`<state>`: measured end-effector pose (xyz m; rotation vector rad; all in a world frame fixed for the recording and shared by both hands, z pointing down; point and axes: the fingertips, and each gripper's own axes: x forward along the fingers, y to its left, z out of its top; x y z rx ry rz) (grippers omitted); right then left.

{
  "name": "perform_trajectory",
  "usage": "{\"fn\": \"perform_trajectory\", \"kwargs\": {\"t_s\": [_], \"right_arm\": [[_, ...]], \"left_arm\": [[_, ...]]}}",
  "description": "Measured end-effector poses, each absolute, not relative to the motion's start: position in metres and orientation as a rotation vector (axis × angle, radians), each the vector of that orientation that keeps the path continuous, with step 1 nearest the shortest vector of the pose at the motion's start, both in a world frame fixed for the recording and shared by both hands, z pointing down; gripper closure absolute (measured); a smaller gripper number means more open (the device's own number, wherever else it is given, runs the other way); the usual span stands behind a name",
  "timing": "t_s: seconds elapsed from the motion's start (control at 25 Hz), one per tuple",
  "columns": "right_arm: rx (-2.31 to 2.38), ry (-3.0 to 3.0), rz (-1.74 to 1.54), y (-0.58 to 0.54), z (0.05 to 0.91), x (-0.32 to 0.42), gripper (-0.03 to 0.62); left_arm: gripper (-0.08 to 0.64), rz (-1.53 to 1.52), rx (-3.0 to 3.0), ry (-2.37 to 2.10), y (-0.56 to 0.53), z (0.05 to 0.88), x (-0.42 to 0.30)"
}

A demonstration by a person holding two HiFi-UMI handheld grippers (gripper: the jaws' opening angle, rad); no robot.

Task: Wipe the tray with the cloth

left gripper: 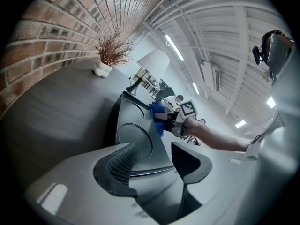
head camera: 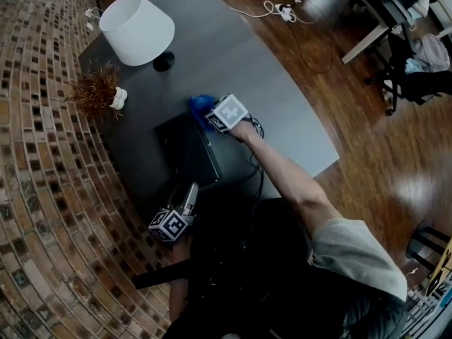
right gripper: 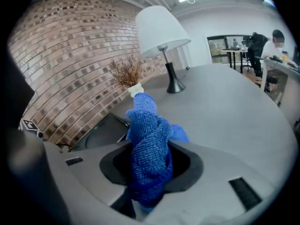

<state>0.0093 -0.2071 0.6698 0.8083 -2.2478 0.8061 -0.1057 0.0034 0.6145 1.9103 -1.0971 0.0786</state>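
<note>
Blue cloth [right gripper: 147, 130] clamped in right gripper's [right gripper: 152, 162] jaws near the tray [left gripper: 140, 135]; left gripper's [left gripper: 154, 156] jaws apart at its edge.

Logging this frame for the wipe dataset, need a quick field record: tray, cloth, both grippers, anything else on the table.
tray: black, on grey table
cloth: blue, bunched, at tray's far end
right gripper: shut on cloth
left gripper: tray's near edge between its jaws, grip unclear
other: white lamp, dried plant near brick wall
</note>
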Motion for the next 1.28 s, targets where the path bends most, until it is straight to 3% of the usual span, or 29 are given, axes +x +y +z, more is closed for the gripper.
{"fn": "perform_trajectory", "kwargs": {"t_s": [0.32,1.28], "right_arm": [[0.530,-2.197,0.817,-0.131,0.697,0.000,0.463],[0.788,-2.180,0.876,-0.095,0.671,0.108,0.454]], "left_arm": [[0.324,0.071,1.912,-1.118,0.001,0.613,-0.105],[0.324,-0.090,1.768,-1.192,0.024,0.621,-0.150]]}}
